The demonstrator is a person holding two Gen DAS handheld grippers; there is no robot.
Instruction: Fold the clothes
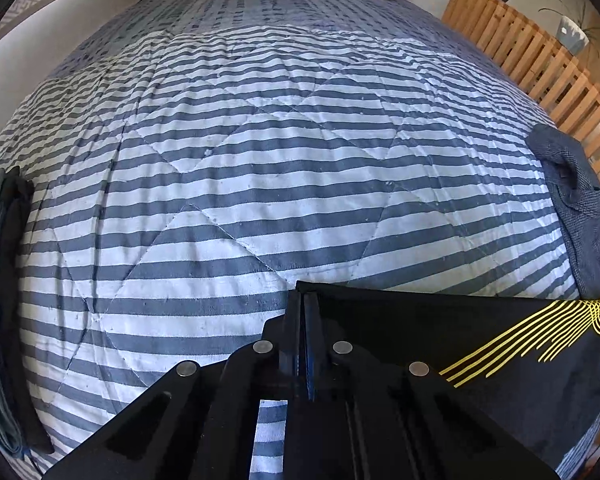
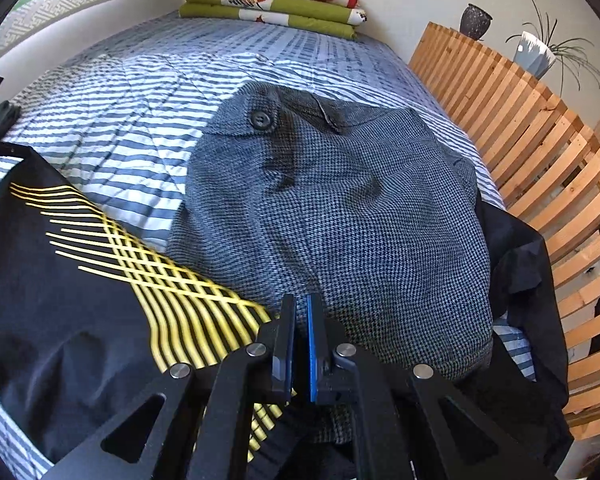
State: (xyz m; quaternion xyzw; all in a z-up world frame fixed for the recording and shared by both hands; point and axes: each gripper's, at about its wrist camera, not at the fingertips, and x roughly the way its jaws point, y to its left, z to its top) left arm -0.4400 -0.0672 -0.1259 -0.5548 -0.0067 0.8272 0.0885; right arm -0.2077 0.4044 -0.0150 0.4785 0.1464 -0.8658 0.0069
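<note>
while both grippers (image 1: 306, 308) (image 2: 300, 312) have jaws closed on the black shirt (image 2: 60, 300), the grey garment (image 2: 340, 220) lies beside it on the bed (image 1: 260, 140).

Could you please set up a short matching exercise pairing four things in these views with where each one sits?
Things:
1. black garment with yellow lines
2. grey houndstooth garment
3. folded green and red bedding
4. dark folded clothes

Places:
A. far end of the bed
B. left edge of the bed
C. pinched in the left claw
D. right side of the bed, beside the wooden slats

Pairs: 1-C, 2-D, 3-A, 4-B
</note>
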